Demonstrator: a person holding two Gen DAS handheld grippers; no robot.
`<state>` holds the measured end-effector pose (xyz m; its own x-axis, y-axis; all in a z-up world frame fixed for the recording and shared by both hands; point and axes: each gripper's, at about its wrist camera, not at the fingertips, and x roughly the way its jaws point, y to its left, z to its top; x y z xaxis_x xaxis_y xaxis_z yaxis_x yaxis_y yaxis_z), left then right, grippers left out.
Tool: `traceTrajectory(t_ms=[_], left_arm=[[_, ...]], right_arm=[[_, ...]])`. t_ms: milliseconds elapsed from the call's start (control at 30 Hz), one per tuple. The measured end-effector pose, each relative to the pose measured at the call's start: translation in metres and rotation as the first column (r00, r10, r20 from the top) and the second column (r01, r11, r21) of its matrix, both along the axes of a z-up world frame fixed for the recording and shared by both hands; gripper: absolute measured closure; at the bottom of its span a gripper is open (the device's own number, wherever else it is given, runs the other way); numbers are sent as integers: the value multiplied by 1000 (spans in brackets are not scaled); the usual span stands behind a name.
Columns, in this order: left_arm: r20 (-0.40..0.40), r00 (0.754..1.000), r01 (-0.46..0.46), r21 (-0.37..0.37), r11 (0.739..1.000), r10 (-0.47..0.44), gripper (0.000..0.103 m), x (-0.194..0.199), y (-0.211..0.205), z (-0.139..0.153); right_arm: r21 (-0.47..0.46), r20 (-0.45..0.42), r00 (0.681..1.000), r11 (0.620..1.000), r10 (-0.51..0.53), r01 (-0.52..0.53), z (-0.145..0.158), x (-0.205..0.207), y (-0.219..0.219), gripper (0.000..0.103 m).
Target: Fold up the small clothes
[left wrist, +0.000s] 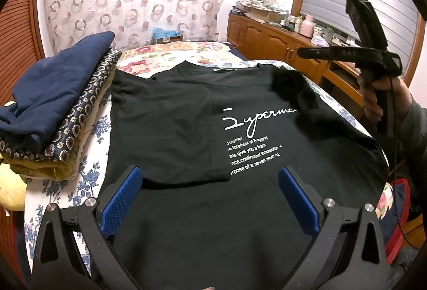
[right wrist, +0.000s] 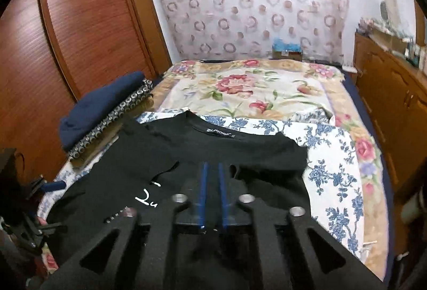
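A black T-shirt [left wrist: 186,113] with white print lies on the bed, its left side folded in over the middle; it also shows in the right wrist view [right wrist: 240,148]. My left gripper [left wrist: 210,177] is open, its blue pads [left wrist: 121,196] spread just above the shirt's lower part. My right gripper [right wrist: 212,167] has its blue pads nearly together with nothing between them, held above the shirt's right side. In the left wrist view the right gripper [left wrist: 301,51] is raised in the air at the right, held by a hand.
A stack of folded clothes [left wrist: 53,108] with a navy piece on top lies at the shirt's left. The bed has a blue-flowered sheet [right wrist: 333,177] and a rose-patterned cover [right wrist: 248,87]. A wooden wardrobe [right wrist: 88,17] stands left, a cluttered wooden cabinet [left wrist: 280,41] right.
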<state>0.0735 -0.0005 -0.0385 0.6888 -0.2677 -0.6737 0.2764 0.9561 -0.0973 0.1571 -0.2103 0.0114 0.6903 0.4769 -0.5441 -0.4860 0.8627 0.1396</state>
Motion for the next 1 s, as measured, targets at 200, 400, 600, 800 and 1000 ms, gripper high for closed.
traceTrajectory(t_ms=[200, 400, 600, 800, 1000], left_arm=[[5, 1000, -7, -6, 1000, 7, 0, 1, 2, 0], [1, 1000, -16, -10, 1000, 16, 0, 2, 2, -1], [-1, 1000, -10, 2, 1000, 10, 0, 0, 1, -1], [-1, 1000, -14, -6, 1000, 14, 0, 0, 3, -1], [-5, 1000, -19, -9, 1000, 19, 0, -1, 6, -3]], right_arm=[[-139, 37, 997, 987, -71, 75, -14, -19, -17, 72], [-178, -17, 997, 981, -78, 74, -32, -33, -22, 72], [-171, -36, 999, 985, -2, -4, -39, -56, 0, 72], [-215, -67, 994, 971, 91, -103, -53, -67, 38, 72], [-245, -120, 989, 963, 84, -111, -63, -54, 47, 72]])
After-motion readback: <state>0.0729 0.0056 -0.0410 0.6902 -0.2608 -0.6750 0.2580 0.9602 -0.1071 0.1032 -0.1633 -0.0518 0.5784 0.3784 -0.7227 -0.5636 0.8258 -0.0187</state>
